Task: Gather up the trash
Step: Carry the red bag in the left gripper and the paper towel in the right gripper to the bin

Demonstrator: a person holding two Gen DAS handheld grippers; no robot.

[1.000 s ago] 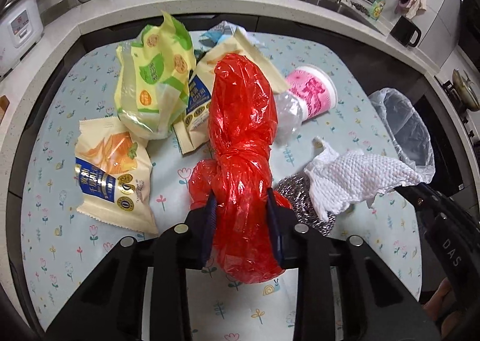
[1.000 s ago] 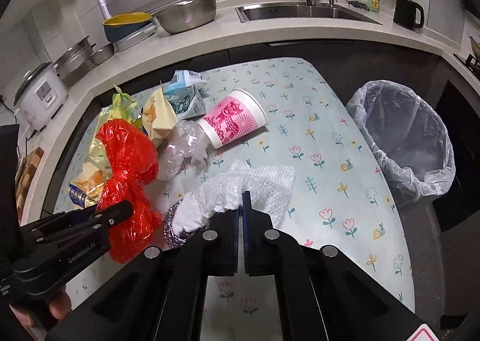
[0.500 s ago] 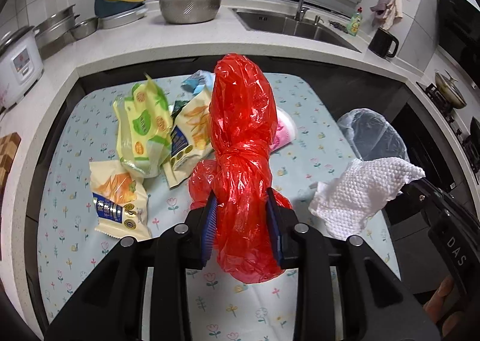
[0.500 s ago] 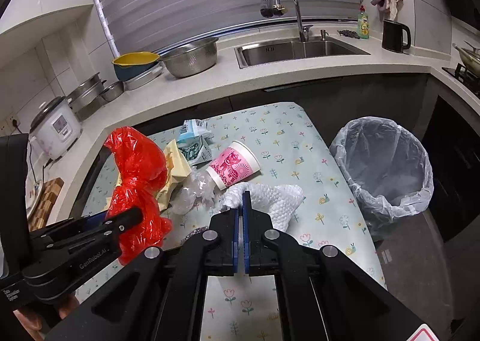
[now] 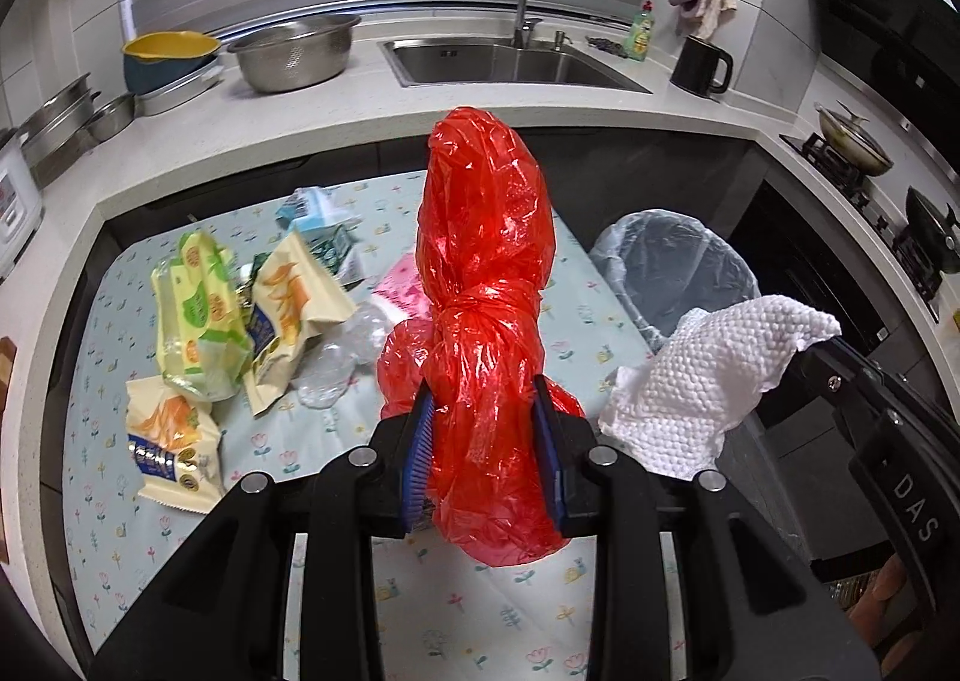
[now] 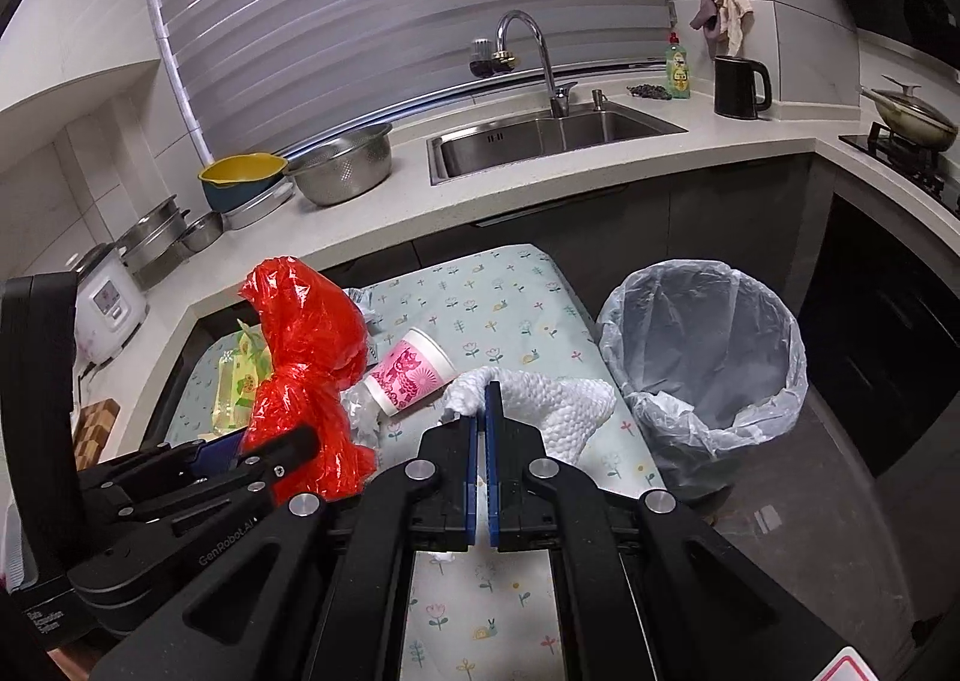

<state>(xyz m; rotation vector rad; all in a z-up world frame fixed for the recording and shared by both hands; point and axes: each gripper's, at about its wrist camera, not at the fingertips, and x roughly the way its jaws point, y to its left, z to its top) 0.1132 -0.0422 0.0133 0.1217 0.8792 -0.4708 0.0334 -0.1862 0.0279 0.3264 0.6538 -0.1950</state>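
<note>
My left gripper (image 5: pixel 483 417) is shut on a knotted red plastic bag (image 5: pixel 486 285) and holds it upright, high above the flowered table. It also shows in the right wrist view (image 6: pixel 306 357). My right gripper (image 6: pixel 482 423) is shut on a white textured paper towel (image 6: pixel 552 405), held above the table's right edge; the towel hangs at right in the left wrist view (image 5: pixel 702 381). A bin lined with a clear bag (image 6: pixel 708 357) stands on the floor just right of the table; it also shows in the left wrist view (image 5: pixel 672 261).
On the table (image 5: pixel 120 501) lie yellow snack wrappers (image 5: pixel 198 315), a pink paper cup (image 6: pixel 411 372), a crumpled clear bottle (image 5: pixel 336 351) and a small blue carton (image 5: pixel 318 225). A counter with a sink (image 6: pixel 552 141), steel bowls and a kettle runs behind.
Both grippers have risen well above the table with their loads and shifted right toward the bin. The steel scrubber under the towel is out of sight now.
</note>
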